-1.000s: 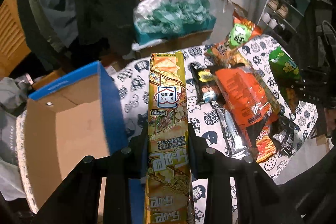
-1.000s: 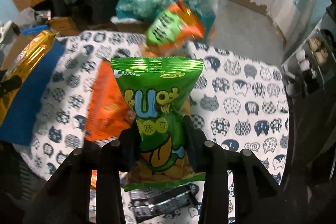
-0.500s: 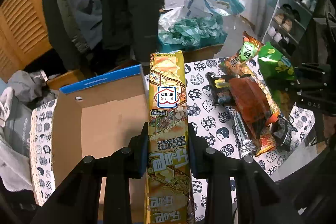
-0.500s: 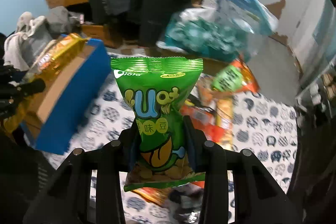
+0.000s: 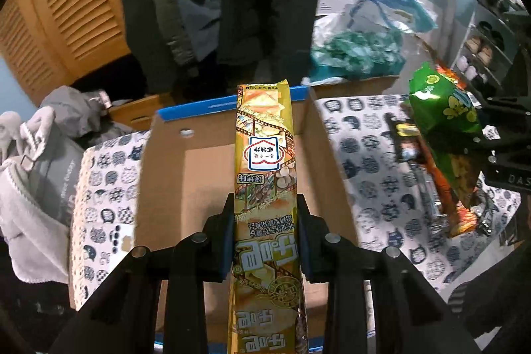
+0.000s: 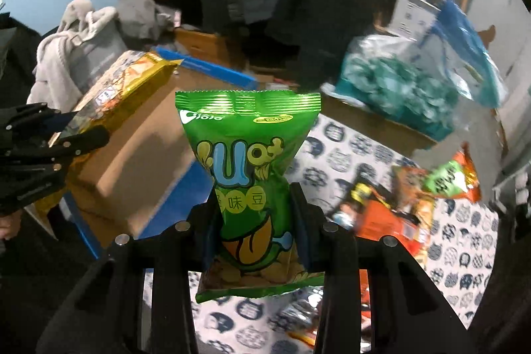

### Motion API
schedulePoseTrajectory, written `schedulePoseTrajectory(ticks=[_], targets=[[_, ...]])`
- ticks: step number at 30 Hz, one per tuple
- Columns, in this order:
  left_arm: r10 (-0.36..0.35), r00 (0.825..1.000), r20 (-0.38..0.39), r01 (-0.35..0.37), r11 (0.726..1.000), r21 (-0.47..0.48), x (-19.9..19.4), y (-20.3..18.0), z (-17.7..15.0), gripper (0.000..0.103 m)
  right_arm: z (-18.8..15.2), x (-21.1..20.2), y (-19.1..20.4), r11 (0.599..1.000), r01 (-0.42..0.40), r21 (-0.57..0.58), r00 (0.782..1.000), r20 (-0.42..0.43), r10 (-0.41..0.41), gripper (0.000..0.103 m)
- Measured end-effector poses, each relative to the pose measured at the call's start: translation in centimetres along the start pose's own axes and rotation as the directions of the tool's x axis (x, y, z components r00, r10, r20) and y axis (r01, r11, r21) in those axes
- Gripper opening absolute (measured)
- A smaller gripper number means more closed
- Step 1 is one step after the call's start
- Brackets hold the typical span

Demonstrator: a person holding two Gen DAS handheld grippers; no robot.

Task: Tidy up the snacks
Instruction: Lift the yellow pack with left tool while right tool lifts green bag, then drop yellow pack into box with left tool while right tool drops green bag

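The left gripper (image 5: 265, 234) stays clamped on the long yellow snack pack (image 5: 264, 175), which now hangs over the open cardboard box (image 5: 205, 181); a second ago the box lay off to its left. The right gripper (image 6: 255, 221) keeps its fingers closed tight on the green bean bag (image 6: 247, 175) and has swung left, so the box (image 6: 139, 155) and the yellow pack (image 6: 122, 88) now appear in its view.

The near end of the yellow pack runs out of the left view. The snack pile (image 6: 411, 204) on the cat-print table (image 6: 464, 241) is blurred, its labels unreadable. Only the left view shows the box's bare floor; only the right view shows the box's blue outer wall and the left gripper (image 6: 43, 148) from the side. The green bag (image 5: 444, 128) hovers right of the box, above the pile.
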State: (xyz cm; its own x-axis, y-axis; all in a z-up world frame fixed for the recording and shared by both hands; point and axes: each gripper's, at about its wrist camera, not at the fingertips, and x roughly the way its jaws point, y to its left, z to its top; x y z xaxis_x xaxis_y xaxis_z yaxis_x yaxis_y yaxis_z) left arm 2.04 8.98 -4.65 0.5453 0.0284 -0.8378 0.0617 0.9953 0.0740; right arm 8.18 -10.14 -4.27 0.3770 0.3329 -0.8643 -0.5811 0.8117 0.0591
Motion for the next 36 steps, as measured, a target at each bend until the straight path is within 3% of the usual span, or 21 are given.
schedulePoseTrajectory(ticks=[14,27,31,34,36], targets=[[0.031,0.997,-0.074,-0.036,0.997,-0.069,2.6,4.8,-2.6,0.032,3.3,3.6,7.3,0.994,-0.085,-0.062,0.995,-0.048,0.082,0.036],[0.033,0.997,-0.076,-0.042,0.993,-0.114,2.7,6.8,-3.1,0.032,4.5,6.6,10.8,0.987,-0.130,-0.096,0.987,-0.109,0.119,0.037],[0.040,0.996,-0.079,-0.050,0.991,-0.128,2.5,7.4,-3.2,0.033,4.4,6.8,11.1,0.986,-0.132,-0.100,0.987,-0.108,0.121,0.056],[0.046,0.996,-0.073,-0.056,0.990,-0.128,2.4,7.4,-3.1,0.048,4.3,6.5,10.9,0.987,-0.121,-0.105,0.989,-0.099,0.111,0.064],[0.056,0.996,-0.063,-0.063,0.991,-0.121,2.1,7.2,-3.0,0.053,4.3,6.3,10.6,0.988,-0.119,-0.101,0.989,-0.097,0.109,0.066]])
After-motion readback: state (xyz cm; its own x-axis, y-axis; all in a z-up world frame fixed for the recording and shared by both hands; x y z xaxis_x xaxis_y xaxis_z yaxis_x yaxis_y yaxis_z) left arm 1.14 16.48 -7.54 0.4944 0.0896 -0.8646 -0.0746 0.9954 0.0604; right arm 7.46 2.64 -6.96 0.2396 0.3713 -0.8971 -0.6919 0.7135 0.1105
